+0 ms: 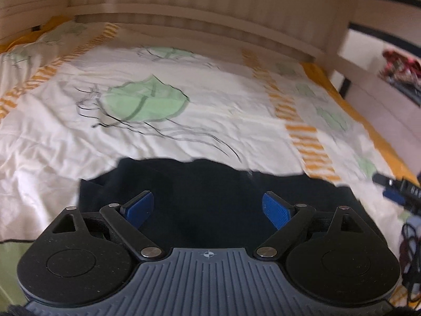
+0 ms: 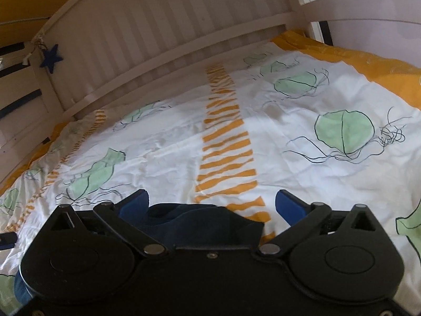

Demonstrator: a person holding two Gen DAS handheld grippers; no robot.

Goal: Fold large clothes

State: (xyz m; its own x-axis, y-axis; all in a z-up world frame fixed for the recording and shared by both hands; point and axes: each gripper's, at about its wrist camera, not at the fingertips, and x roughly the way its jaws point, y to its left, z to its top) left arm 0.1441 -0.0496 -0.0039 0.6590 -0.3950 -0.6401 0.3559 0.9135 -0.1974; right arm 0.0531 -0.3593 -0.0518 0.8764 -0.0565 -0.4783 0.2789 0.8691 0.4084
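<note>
A dark navy garment (image 1: 205,194) lies on the bed's white quilt (image 1: 200,121), which is printed with green jellyfish and orange stripes. My left gripper (image 1: 208,205) is open, its blue pads (image 1: 273,208) spread wide just above the garment's middle, holding nothing. My right gripper (image 2: 210,205) is also open, hovering over an edge of the same garment (image 2: 205,223), where a folded navy corner shows between its blue pads (image 2: 289,205). The right gripper also shows at the right edge of the left wrist view (image 1: 394,187).
A white slatted bed frame (image 1: 210,2) runs along the far side, with a blue star (image 2: 51,58) hanging on it. An orange sheet (image 2: 368,60) edges the quilt. Cables (image 1: 410,242) hang at the right. A floor with red items (image 1: 400,65) lies beyond the bed.
</note>
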